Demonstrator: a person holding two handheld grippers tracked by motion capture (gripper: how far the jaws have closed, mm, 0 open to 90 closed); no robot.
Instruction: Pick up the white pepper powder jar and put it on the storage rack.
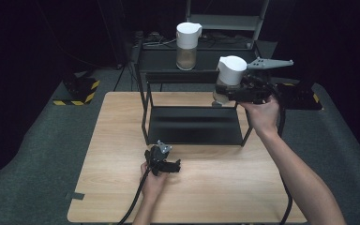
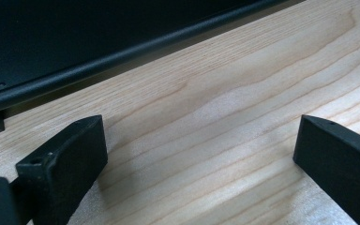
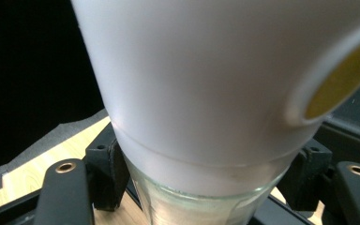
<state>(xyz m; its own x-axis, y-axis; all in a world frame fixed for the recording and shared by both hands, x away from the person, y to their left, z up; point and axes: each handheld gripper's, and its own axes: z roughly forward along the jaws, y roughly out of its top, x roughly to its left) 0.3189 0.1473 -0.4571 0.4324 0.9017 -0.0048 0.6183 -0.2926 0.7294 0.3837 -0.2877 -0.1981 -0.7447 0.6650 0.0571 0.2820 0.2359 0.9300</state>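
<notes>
**Glass jar carried above the rack**

The left gripper [image 1: 168, 165] is rested on the table [image 1: 215, 197], jaws wide and empty. The white-lidded jar [image 1: 229, 75] is clamped by the right gripper [image 1: 222, 91] at its glass body, above the black rack [image 1: 194, 124]; it is judged fragile, slippery, best gripped below the lid.

We find open bench [image 1: 215, 187] in front of the black rack [image 1: 194, 124]; its posts and top bar fence the shelf, and a white-lidded jar [image 1: 228, 77] crowds its right rear corner
</notes>
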